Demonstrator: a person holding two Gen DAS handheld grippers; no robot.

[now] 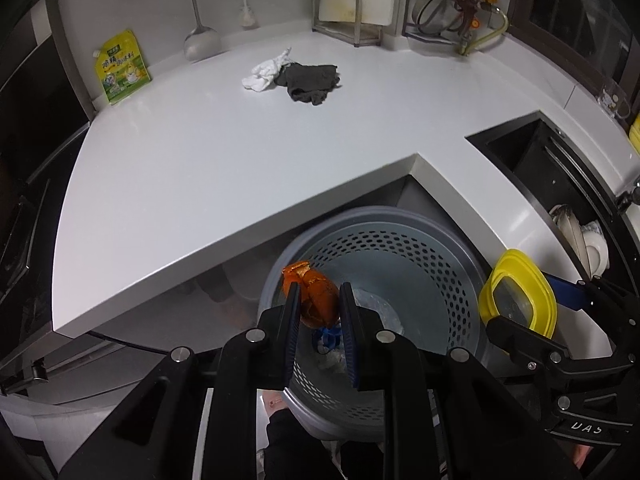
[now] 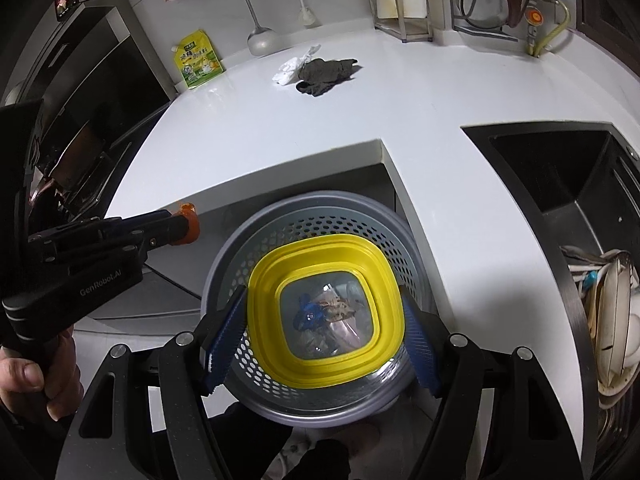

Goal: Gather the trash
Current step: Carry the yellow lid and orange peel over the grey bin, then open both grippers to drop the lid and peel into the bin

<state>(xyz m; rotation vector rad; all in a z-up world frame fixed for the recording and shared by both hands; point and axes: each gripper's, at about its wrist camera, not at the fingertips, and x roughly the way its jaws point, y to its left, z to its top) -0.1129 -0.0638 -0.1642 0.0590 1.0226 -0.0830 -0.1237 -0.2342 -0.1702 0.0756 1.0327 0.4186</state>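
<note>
Right hand-held gripper (image 2: 324, 320) clamps yellow container (image 2: 324, 372) above gray perforated bin (image 2: 256, 236). Left hand-held gripper (image 2: 188, 226) at left grips orange wrapper (image 2: 191, 229). White tissue (image 2: 292, 67), dark cloth (image 2: 326, 74) touching on desk (image 2: 400, 100).

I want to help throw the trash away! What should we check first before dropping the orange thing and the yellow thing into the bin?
1. Left gripper holds the orange wrapper firmly: ok.
2. Wrapper is over the grey bin: ok in the left wrist view; the right wrist view shows it nearer the rim, so cannot tell for sure.
3. Right gripper holds the yellow container: ok.
4. Container is over the bin opening: ok.
5. Bin has room: ok, only some scraps at the bottom.
6. Container is empty: cannot tell.
</note>
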